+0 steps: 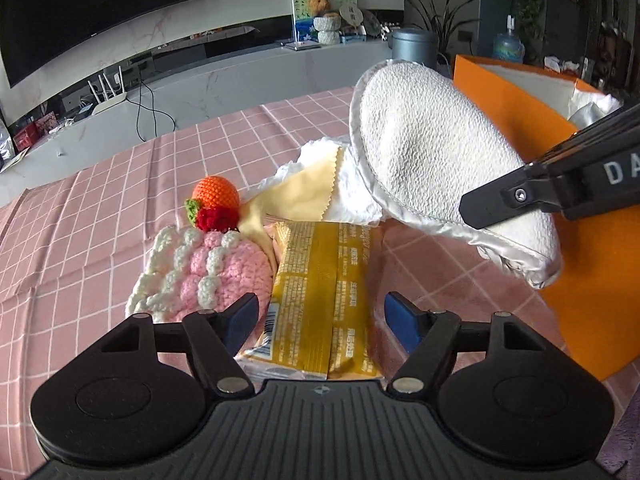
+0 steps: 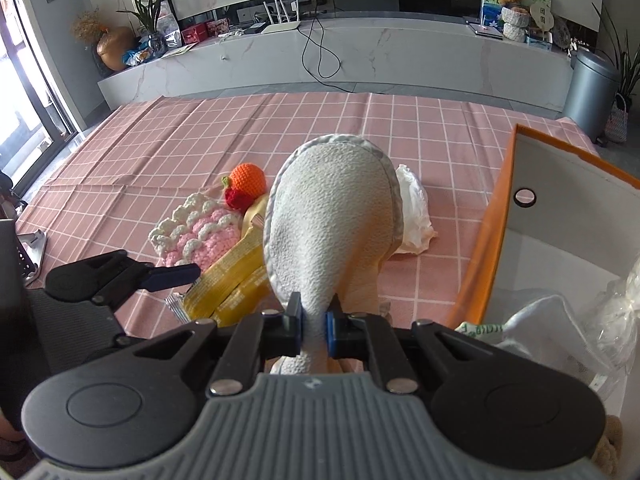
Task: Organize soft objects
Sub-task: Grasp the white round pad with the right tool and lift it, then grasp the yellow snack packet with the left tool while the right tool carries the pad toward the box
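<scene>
White mitt (image 2: 332,216) pinched in R hand-held gripper (image 2: 313,326), beside orange box (image 2: 478,256).

I see a pink tablecloth (image 2: 168,148) gridded with thin white lines, an orange box (image 2: 476,264) with a white inside, a white textured mitt (image 2: 332,216) edged in silver, a pink-and-cream crochet piece (image 1: 200,272), a golden-yellow packet (image 1: 320,280), and an orange crochet ball (image 1: 216,194).

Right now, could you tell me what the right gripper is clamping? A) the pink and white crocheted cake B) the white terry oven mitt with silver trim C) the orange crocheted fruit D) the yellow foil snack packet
B: in the right wrist view the right gripper has its blue pads pinched on the narrow end of the white terry oven mitt with silver trim, held up off the pink checked tablecloth.
</scene>
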Available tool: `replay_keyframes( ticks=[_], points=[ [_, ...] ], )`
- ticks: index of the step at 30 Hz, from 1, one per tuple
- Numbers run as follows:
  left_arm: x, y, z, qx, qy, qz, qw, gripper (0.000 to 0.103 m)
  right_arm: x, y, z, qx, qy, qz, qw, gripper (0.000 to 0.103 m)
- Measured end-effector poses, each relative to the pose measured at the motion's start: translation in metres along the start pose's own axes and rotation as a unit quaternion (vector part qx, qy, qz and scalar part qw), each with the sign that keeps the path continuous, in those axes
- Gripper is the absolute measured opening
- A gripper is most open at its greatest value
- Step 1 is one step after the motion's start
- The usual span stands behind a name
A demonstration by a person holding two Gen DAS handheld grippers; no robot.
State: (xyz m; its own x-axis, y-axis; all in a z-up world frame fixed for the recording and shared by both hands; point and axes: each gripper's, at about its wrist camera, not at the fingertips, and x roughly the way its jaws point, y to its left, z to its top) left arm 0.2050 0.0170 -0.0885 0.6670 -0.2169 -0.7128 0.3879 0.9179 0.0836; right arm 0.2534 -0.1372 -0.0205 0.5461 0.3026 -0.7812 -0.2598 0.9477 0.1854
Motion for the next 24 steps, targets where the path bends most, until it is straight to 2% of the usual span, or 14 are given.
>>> replay_keyframes(
  ticks=[6,10,13,18,24],
  points=[
    [0.010,-0.011,0.001,0.021,0.012,0.024,0.9994,0.060,0.002,-0.002,-0.003,0.000,0.001,0.010,1.000,0.010],
    [0.006,-0.019,-0.002,0.027,0.014,0.028,0.9992,0.060,0.002,-0.002,-0.003,0.003,0.003,0.016,1.000,0.010],
    [0.008,-0.016,0.000,0.008,0.024,0.024,0.9994,0.065,0.000,-0.001,-0.006,0.001,0.000,0.013,1.000,0.010],
    [0.008,-0.015,-0.002,-0.006,0.023,0.028,0.9993,0.057,-0.007,-0.001,-0.009,0.004,-0.009,0.008,1.000,0.010],
    [-0.014,-0.010,-0.012,-0.063,0.002,0.031,0.9975,0.054,-0.022,-0.001,-0.012,0.009,-0.032,0.017,0.999,0.010]
  ],
)
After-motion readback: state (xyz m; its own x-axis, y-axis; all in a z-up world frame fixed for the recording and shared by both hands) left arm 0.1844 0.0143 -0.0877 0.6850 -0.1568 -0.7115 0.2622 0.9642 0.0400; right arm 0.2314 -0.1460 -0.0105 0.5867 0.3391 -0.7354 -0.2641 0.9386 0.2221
